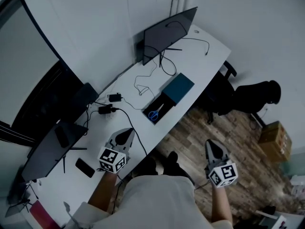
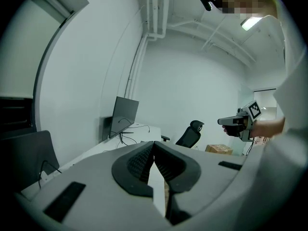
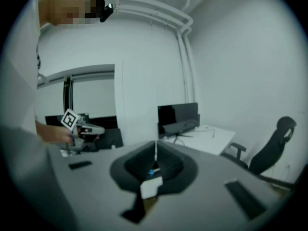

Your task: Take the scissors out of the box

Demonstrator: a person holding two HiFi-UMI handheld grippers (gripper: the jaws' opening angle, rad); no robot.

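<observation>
Head view looks steeply down on the desk (image 1: 202, 58); both gripper views face across it, sharing the monitor (image 2: 124, 115)

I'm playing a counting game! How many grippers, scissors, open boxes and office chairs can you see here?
Grippers: 2, the left gripper and the right gripper
Scissors: 1
Open box: 1
Office chair: 1
Total: 5
</observation>
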